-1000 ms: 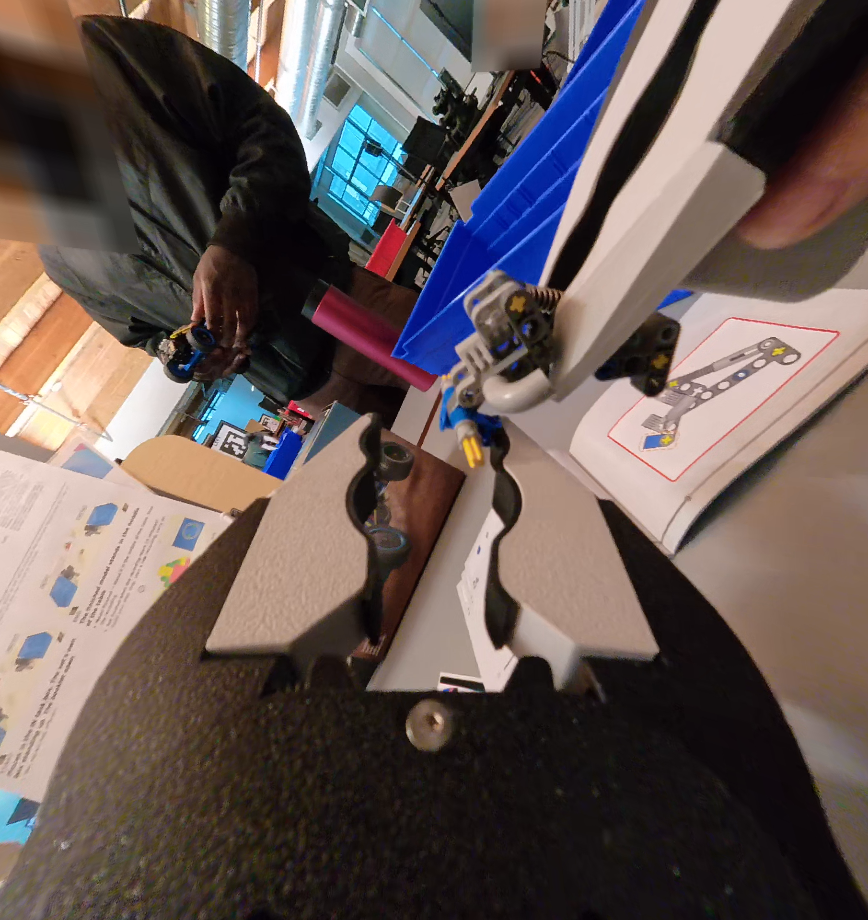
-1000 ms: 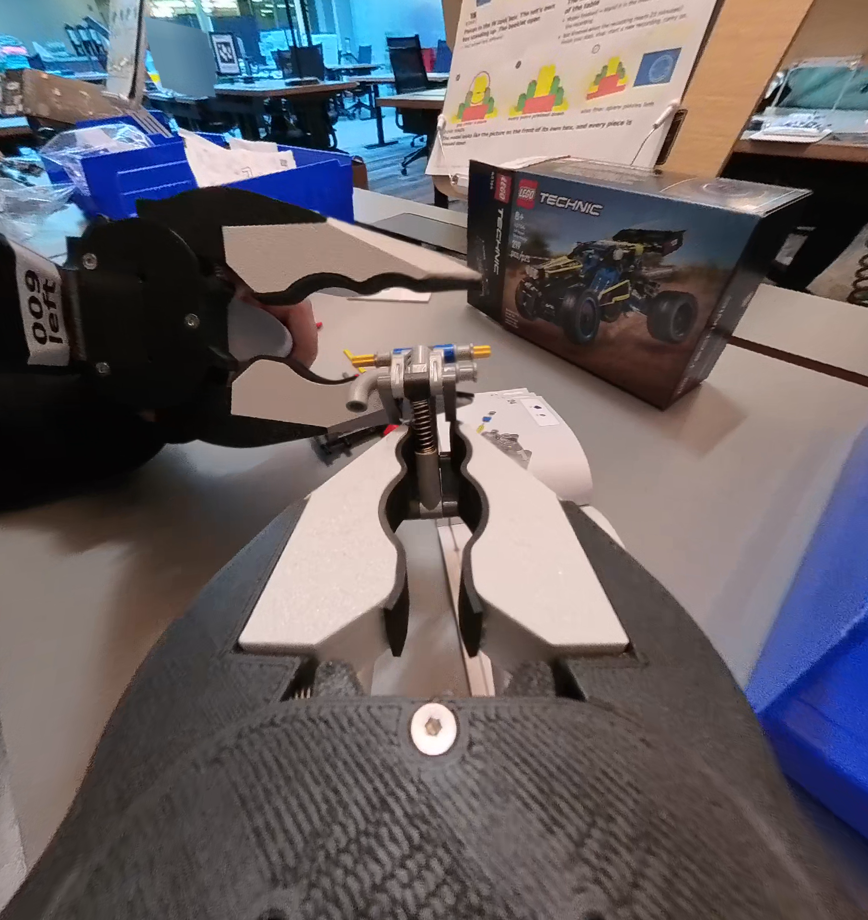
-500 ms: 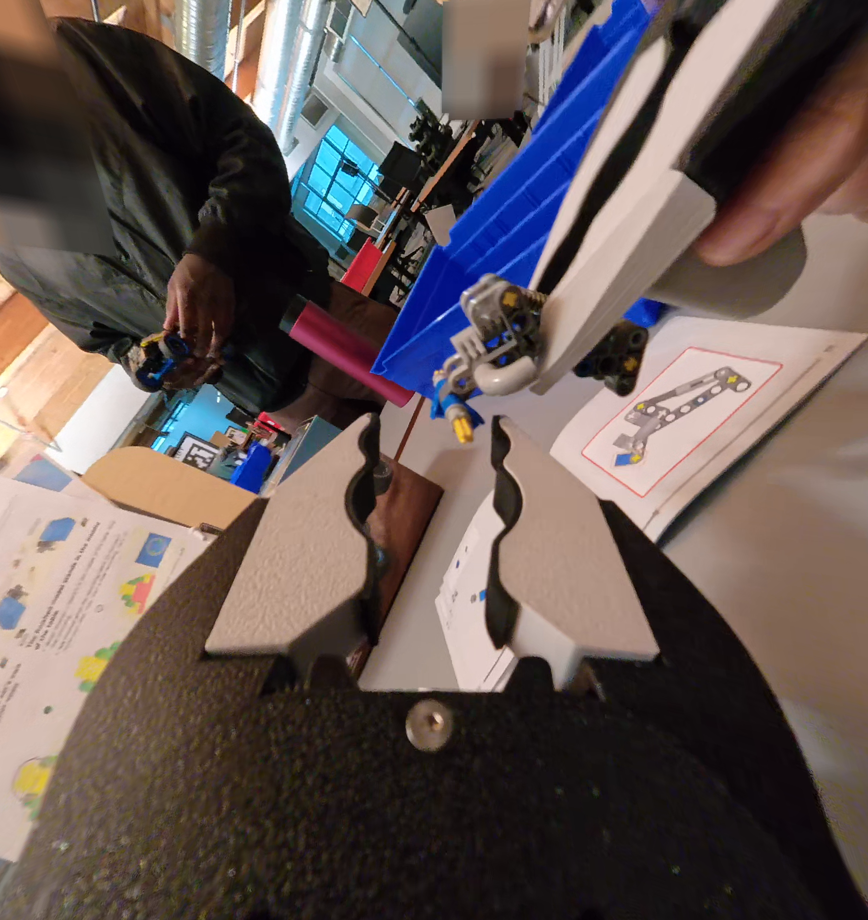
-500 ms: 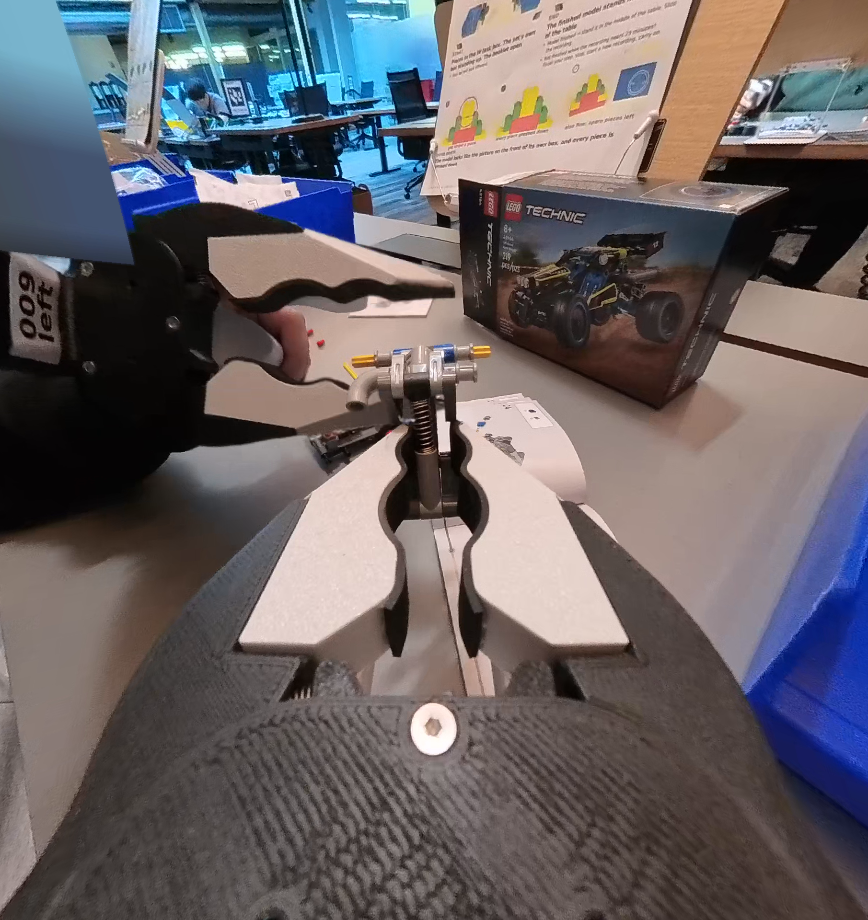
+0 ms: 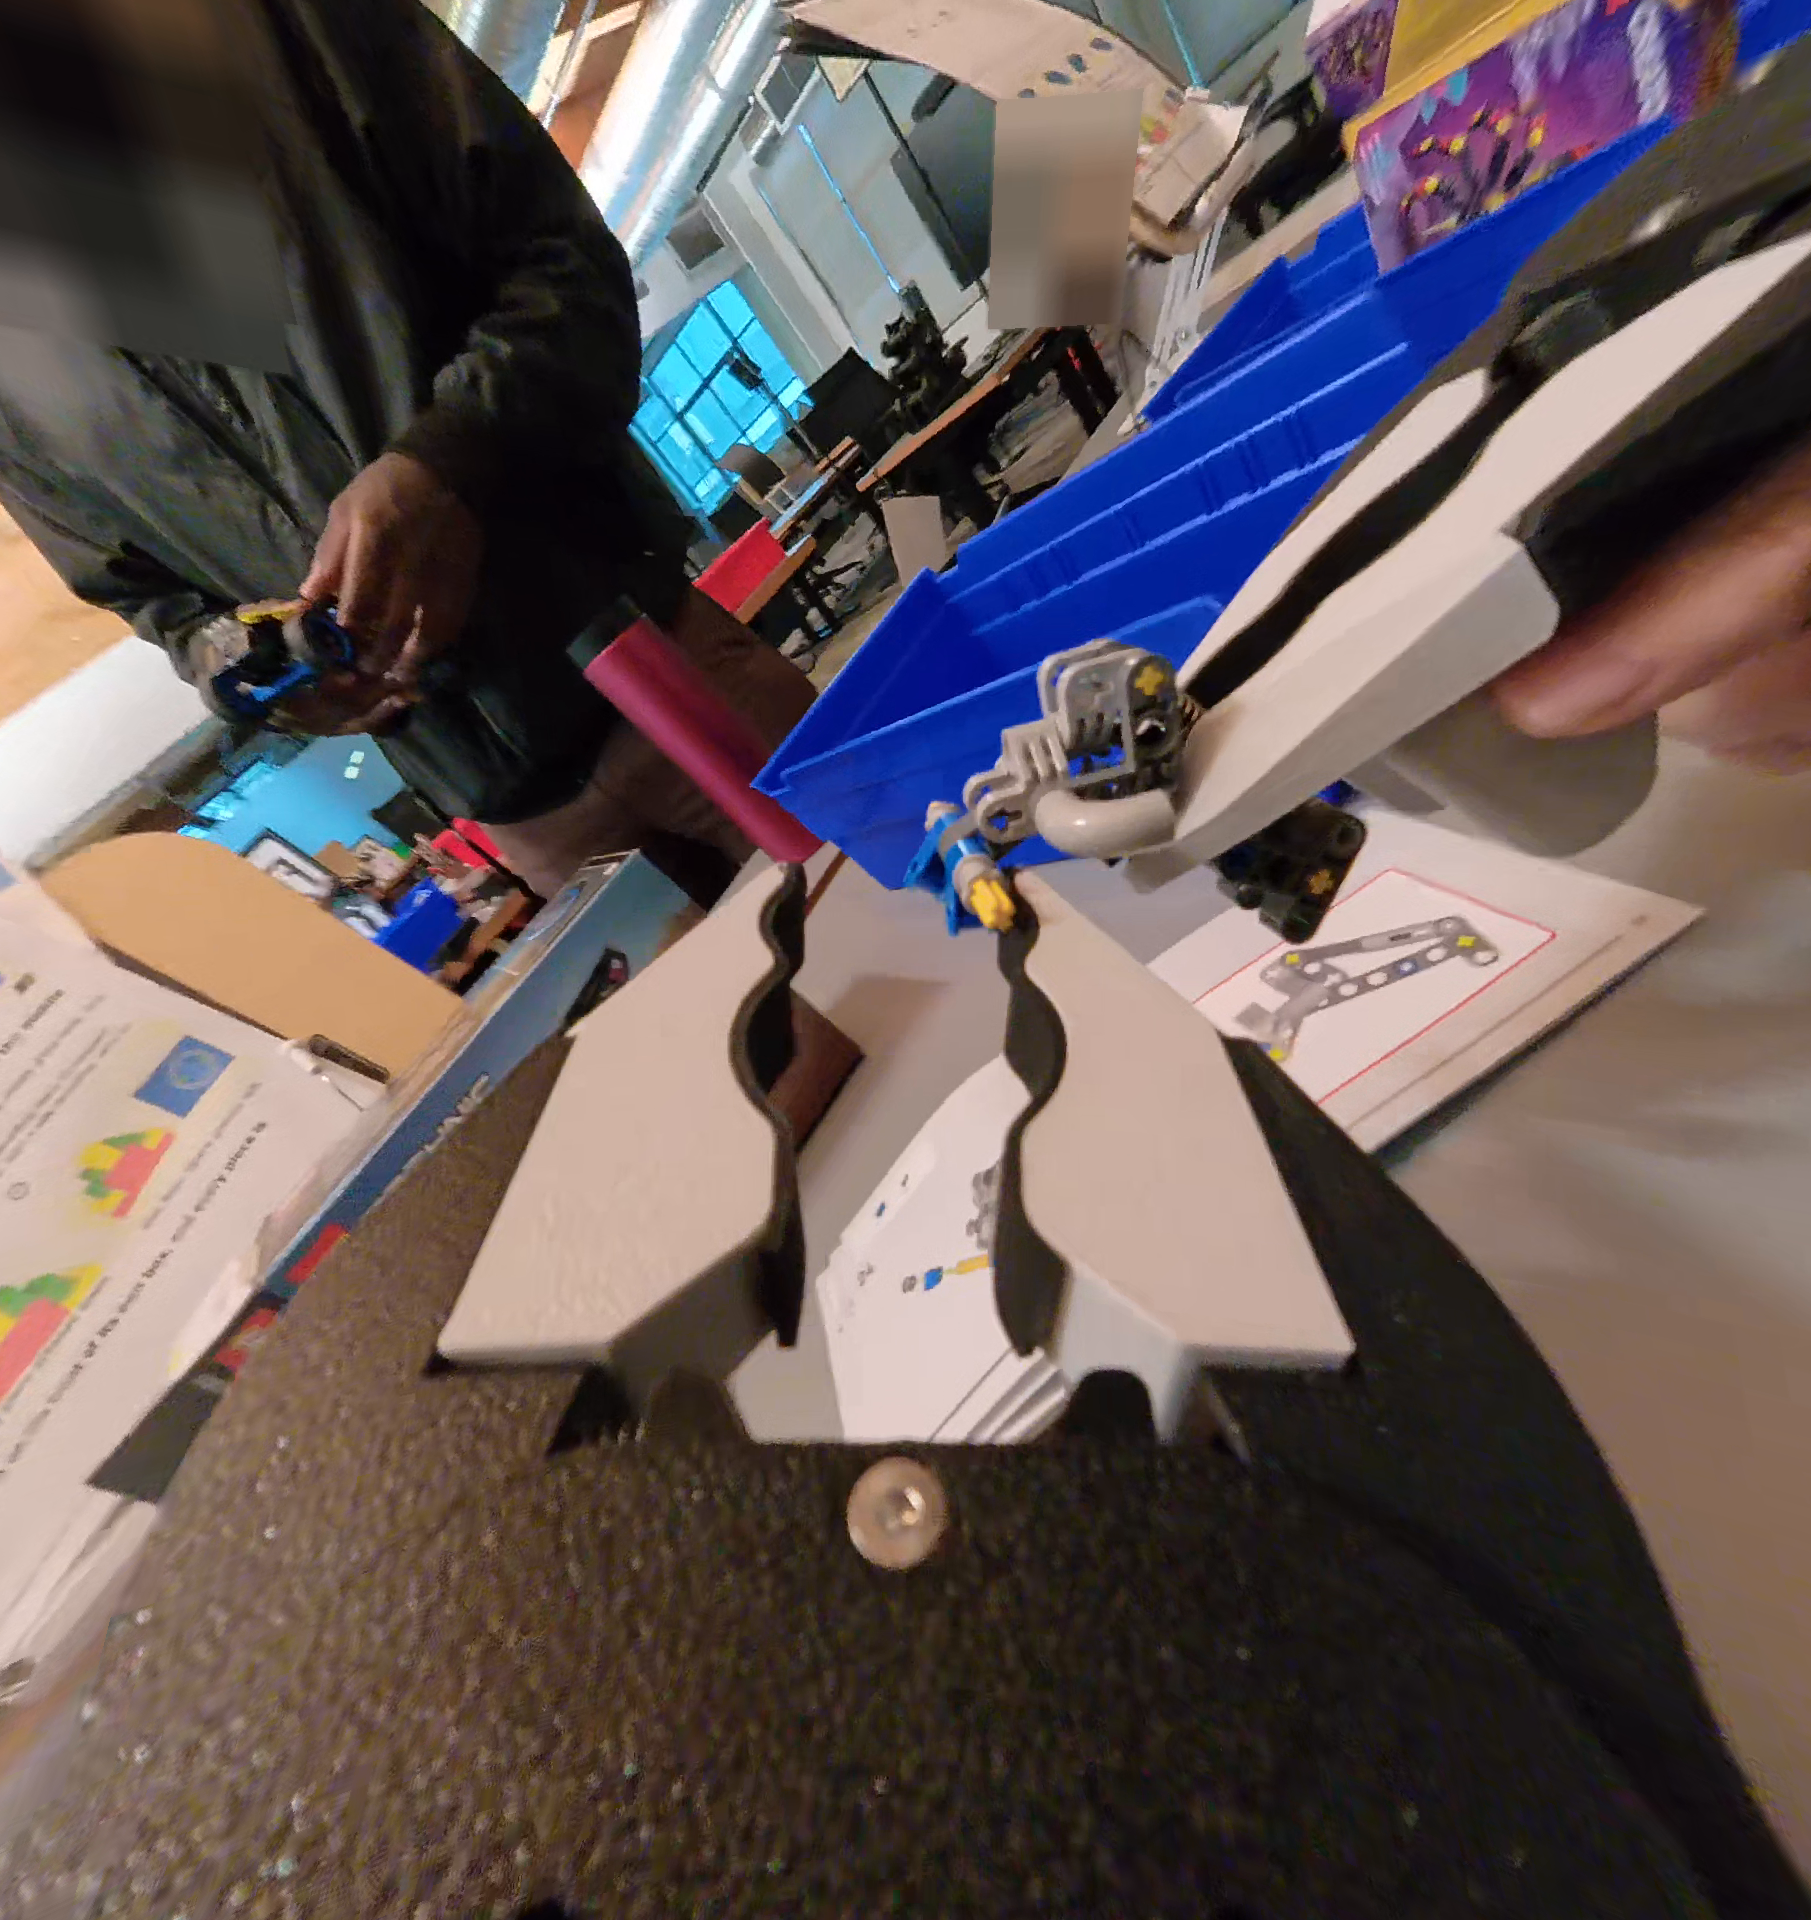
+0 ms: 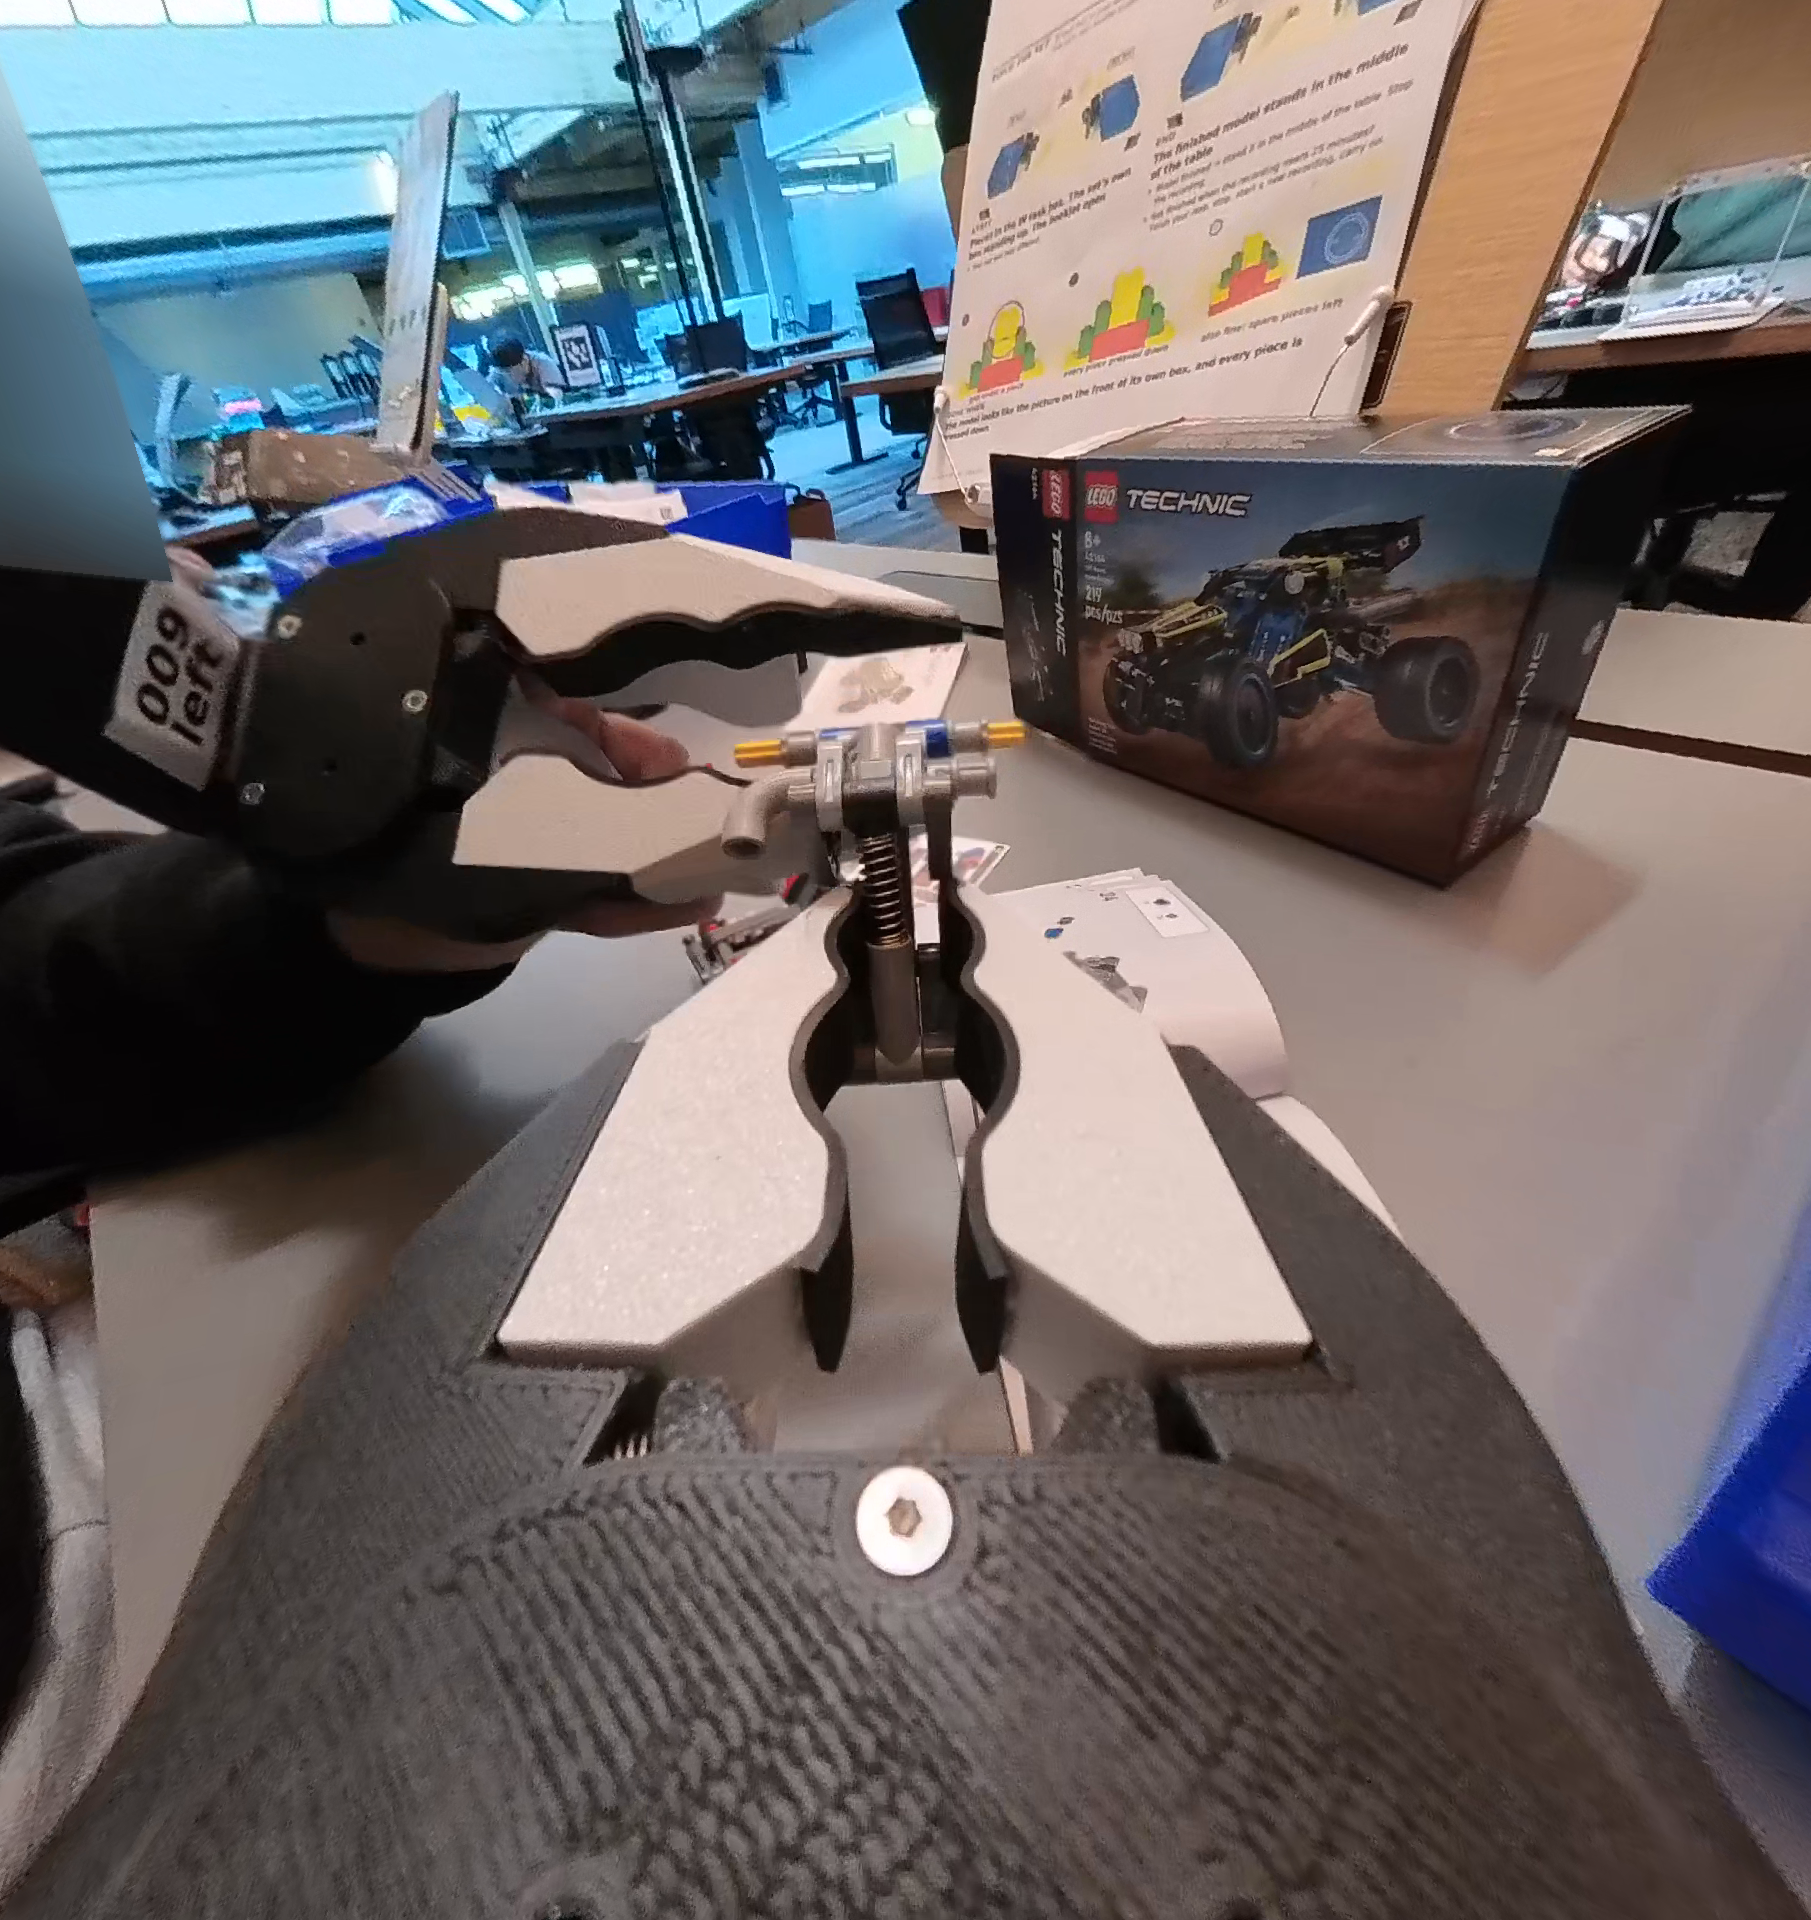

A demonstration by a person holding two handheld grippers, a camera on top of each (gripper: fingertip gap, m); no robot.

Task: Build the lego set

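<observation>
Both grippers share one build. The right gripper (image 6: 906, 925) has two pale grey, grainy fingers (image 6: 693, 1174) with wavy black inner edges, set in a black textured housing; a silver hex screw (image 6: 903, 1522) sits just behind the fingers. The left gripper (image 5: 906, 904) has the same grey fingers (image 5: 652, 1143) and a speckled black body. Seen beside the right gripper, it bears a white tag (image 6: 176, 681), and a black sleeve (image 6: 101, 966) runs behind that tag.
</observation>
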